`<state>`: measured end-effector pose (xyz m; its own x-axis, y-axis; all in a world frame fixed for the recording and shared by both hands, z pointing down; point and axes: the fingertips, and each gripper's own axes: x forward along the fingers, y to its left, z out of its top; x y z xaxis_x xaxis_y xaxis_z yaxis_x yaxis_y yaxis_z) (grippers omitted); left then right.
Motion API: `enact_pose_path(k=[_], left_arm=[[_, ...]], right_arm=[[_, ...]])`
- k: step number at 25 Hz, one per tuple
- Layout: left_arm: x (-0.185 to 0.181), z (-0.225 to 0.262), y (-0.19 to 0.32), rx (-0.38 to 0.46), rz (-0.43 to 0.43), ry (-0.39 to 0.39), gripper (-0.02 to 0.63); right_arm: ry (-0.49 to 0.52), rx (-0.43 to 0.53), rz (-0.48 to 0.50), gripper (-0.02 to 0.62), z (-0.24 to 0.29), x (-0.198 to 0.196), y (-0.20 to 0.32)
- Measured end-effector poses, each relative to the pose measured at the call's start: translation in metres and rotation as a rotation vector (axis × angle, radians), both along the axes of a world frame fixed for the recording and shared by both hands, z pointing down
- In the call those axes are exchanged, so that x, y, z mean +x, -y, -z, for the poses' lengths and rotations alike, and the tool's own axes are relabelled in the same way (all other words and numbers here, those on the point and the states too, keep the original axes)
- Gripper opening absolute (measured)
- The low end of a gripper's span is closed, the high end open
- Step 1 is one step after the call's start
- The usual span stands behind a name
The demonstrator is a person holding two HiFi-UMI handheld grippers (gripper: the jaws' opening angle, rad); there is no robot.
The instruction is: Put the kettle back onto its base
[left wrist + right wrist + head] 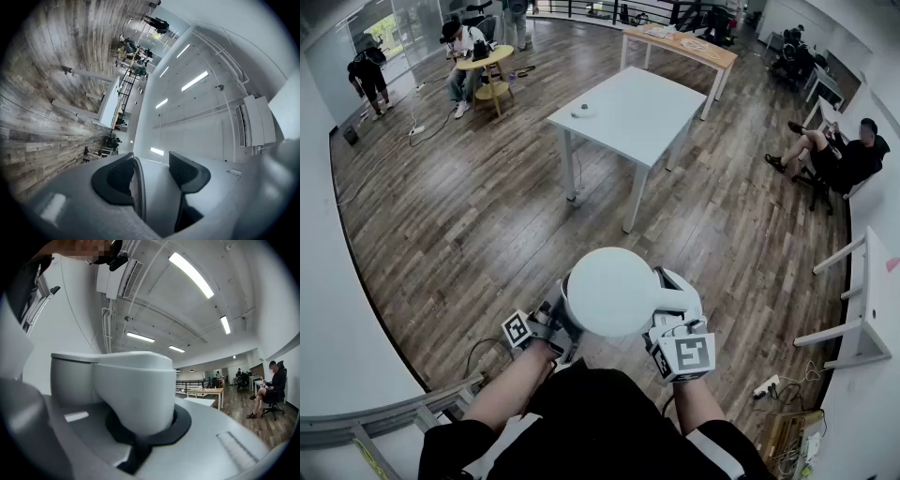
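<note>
Clamping the round white plastic kettle (612, 292) by its handle in the right gripper (140, 425), spread-wide left gripper (154, 178) straddling the rim opposite, seemingly steadying it aloft for carrying

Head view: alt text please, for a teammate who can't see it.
Seen from above, a white kettle is held above a wooden floor, the right claw shut on its handle and the left claw at its opposite side. Ahead stands a white table with a small round object, likely the base; several people sit around the room.
</note>
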<state>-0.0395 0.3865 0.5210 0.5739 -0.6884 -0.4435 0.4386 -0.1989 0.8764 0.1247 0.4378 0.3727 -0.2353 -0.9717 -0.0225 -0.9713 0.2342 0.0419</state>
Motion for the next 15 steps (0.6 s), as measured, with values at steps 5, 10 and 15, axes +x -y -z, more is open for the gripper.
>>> enact_pose_path(k=[5,10,15], left_arm=[[0.005,0.001,0.014,-0.012,0.001,0.032,0.225],[0.008,0.002,0.025,-0.008,-0.002,0.059,0.224],[0.010,0.001,0.029,-0.016,0.010,0.047,0.222]], right_arm=[[-0.002,-0.015,-0.013,0.005,-0.001,0.005,0.011],[0.004,-0.024,-0.019,0.005,-0.004,0.008,0.020],[-0.012,-0.028,-0.010,0.005,-0.004,0.008,0.026]])
